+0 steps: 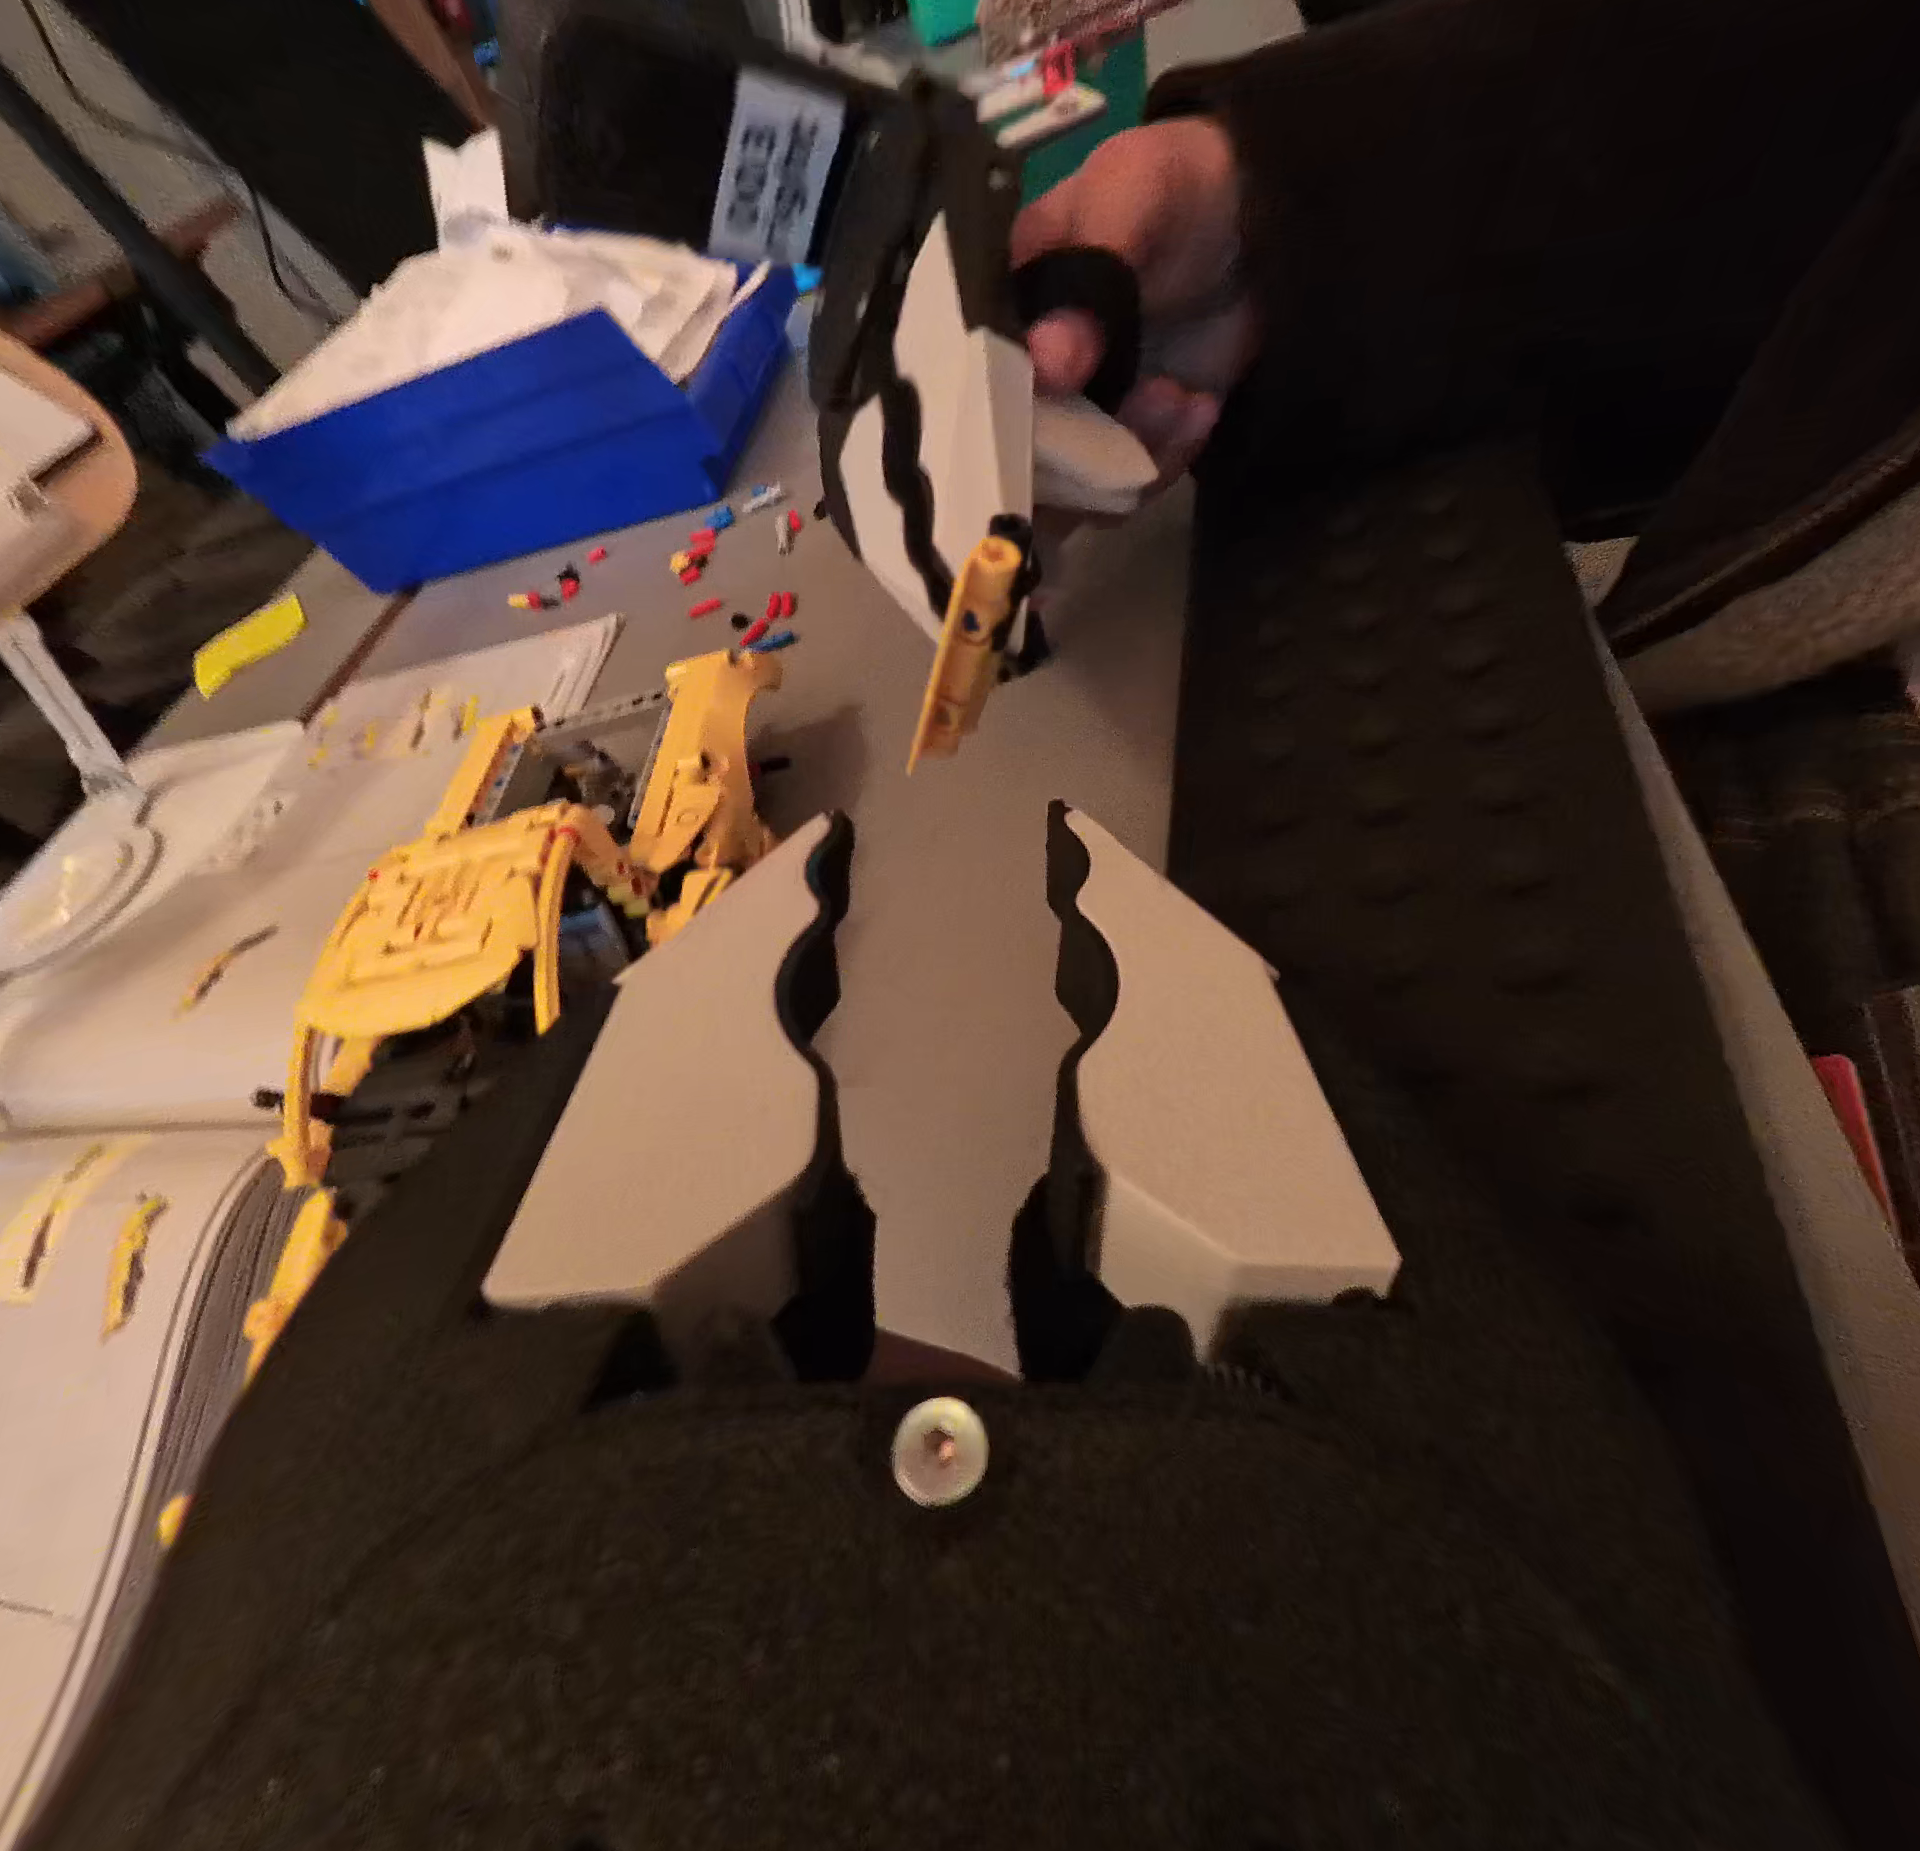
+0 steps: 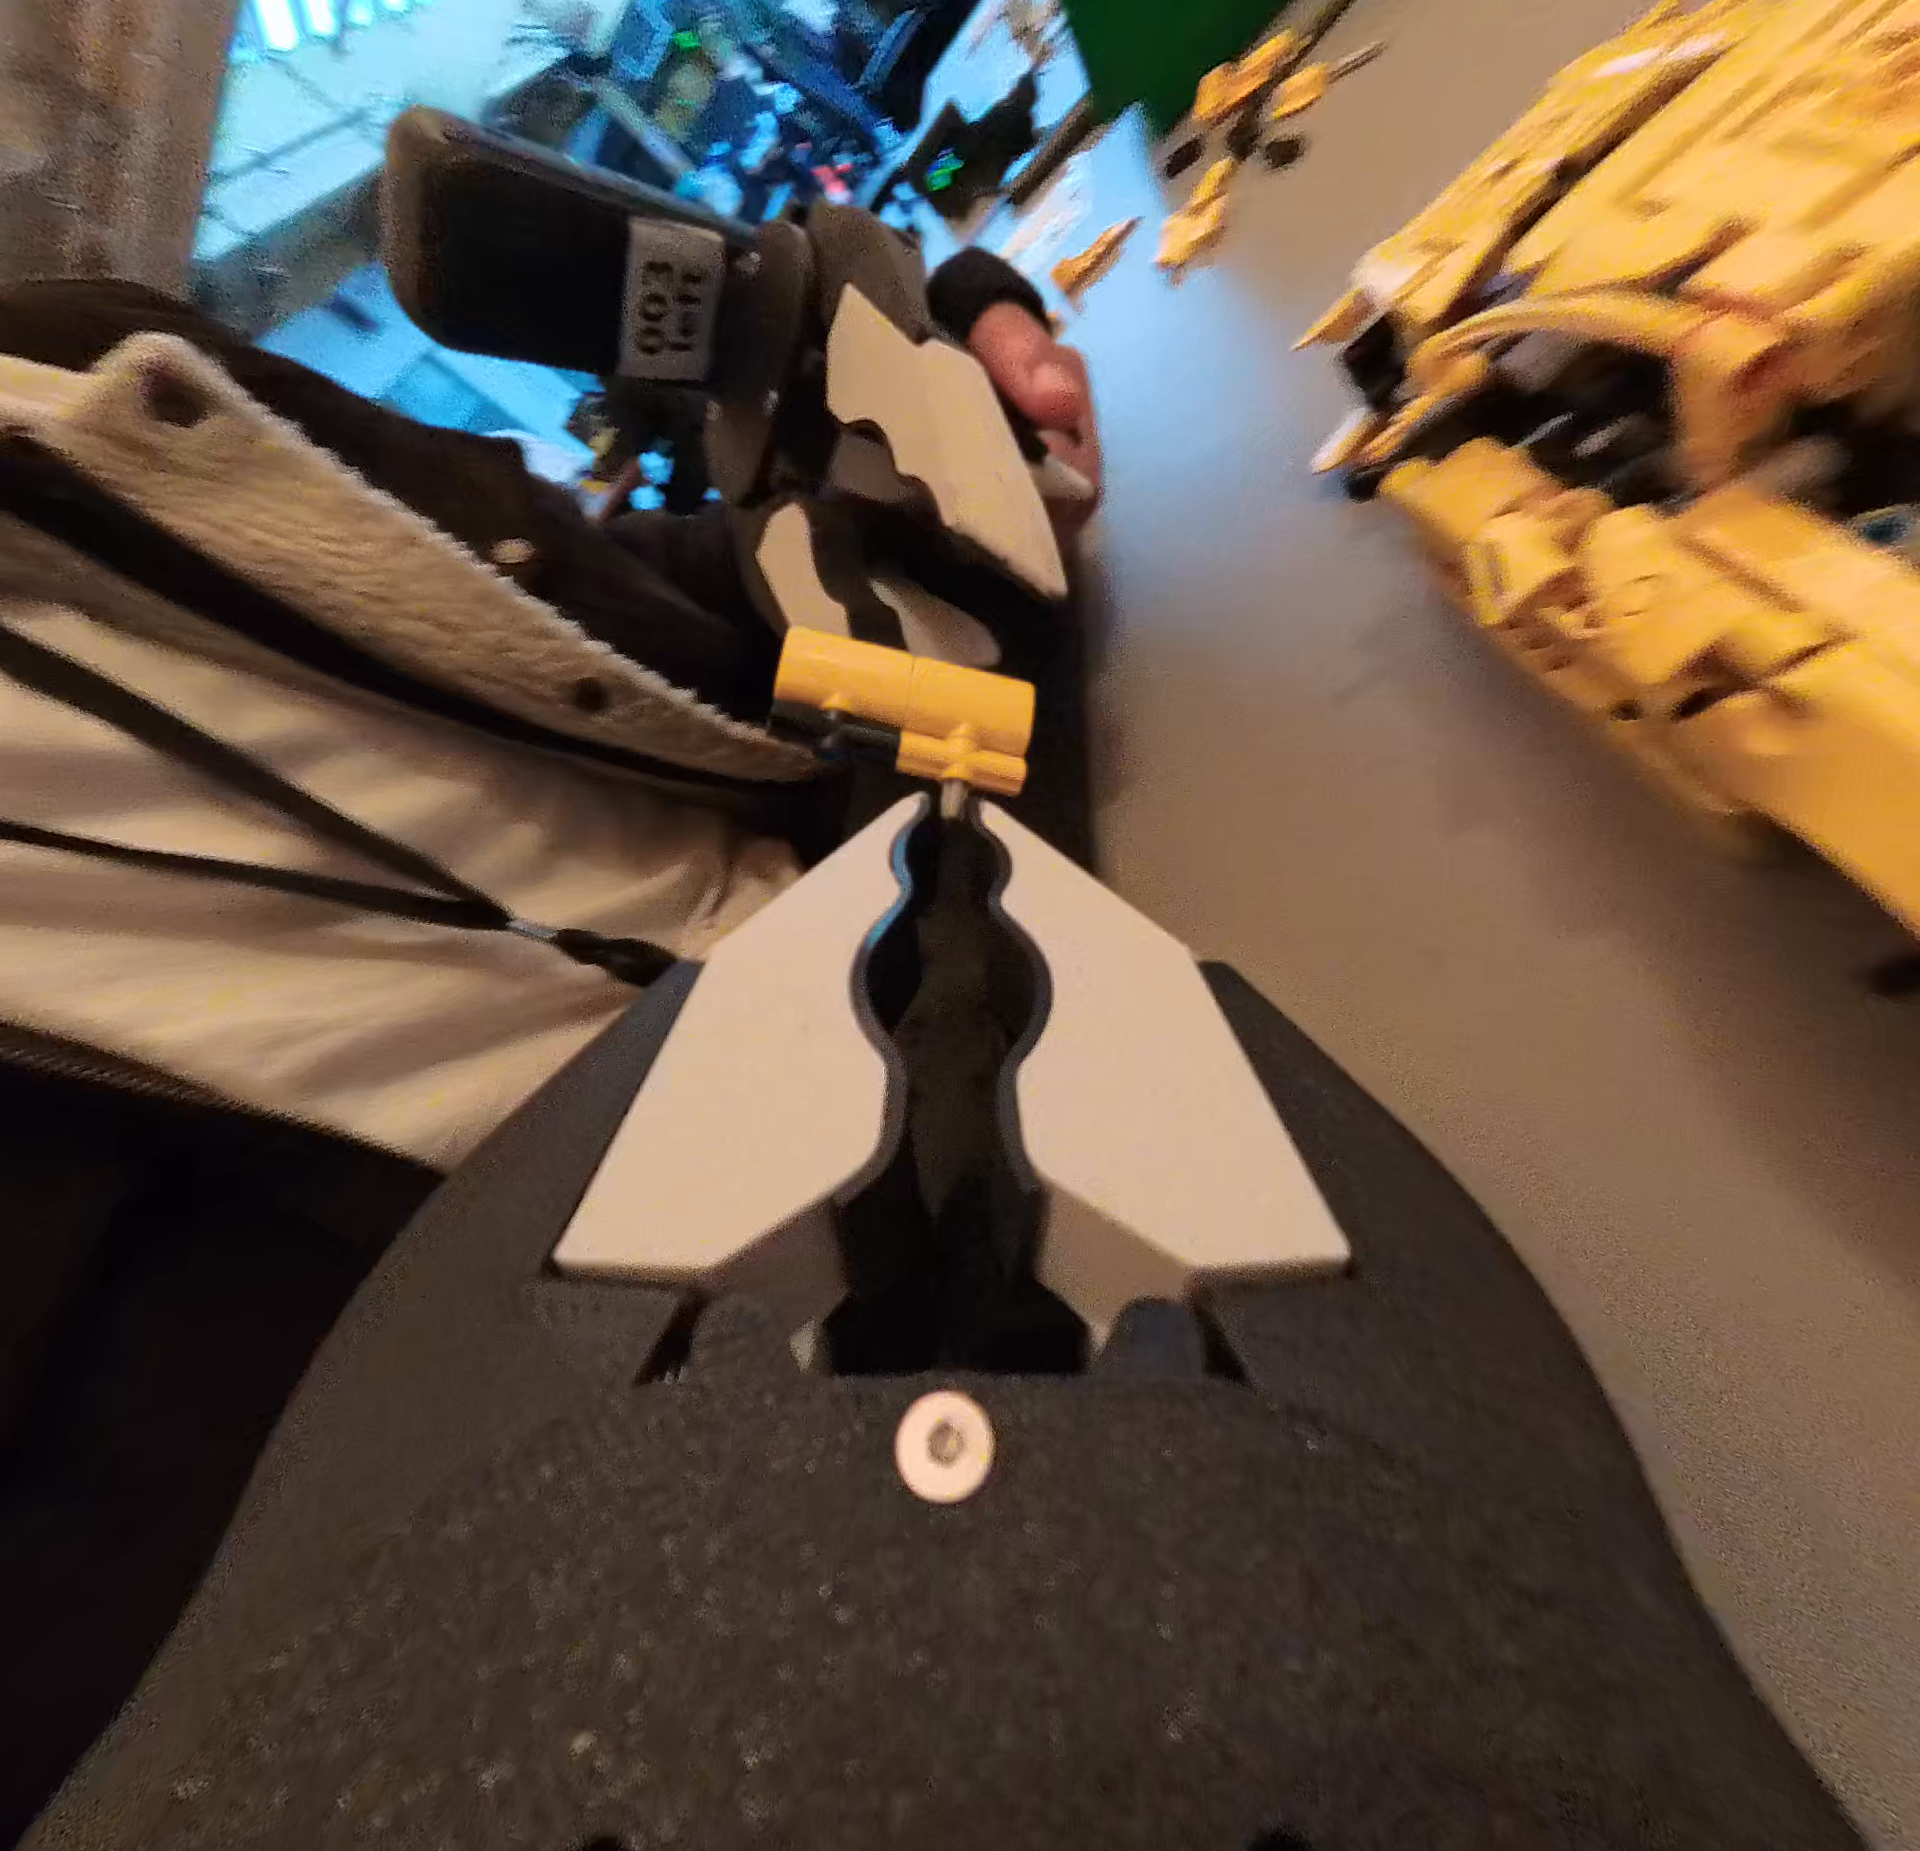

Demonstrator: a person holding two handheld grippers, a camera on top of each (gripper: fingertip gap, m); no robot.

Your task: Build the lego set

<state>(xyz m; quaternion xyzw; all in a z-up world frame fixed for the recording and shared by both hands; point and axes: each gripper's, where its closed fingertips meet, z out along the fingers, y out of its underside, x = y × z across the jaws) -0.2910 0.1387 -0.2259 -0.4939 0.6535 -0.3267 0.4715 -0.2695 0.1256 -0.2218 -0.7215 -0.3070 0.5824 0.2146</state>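
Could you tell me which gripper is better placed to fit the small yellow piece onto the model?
Right. The right gripper already pinches the yellow piece; the left gripper is open and empty beside the yellow model.

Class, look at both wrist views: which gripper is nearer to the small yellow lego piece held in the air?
Right. The right gripper pinches the yellow lego piece at its fingers; the left gripper sits open and apart from it.

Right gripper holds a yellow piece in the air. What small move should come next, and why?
Probably carry the yellow piece down toward the yellow model: the right gripper pinches it above the table, and the open left gripper holds nothing.
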